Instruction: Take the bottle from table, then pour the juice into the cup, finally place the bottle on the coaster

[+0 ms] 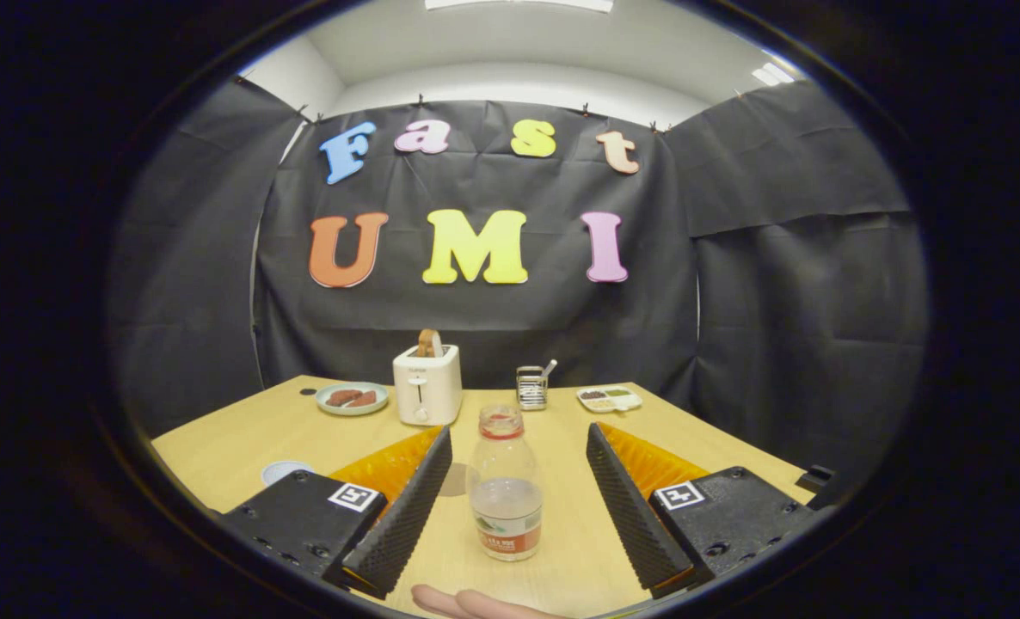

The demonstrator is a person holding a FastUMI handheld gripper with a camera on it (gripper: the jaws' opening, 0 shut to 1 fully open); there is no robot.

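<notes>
On the near part of the desk the bottle stands upright between the wide-open, empty tongs, so the taking step is in hand: next, close on it.

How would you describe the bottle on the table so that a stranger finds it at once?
Start at the white toaster at the back of the wooden table. Nearer than it, between the open tongs, stands the bottle. It alone is clear plastic, with a red neck ring and a label low down.
</notes>
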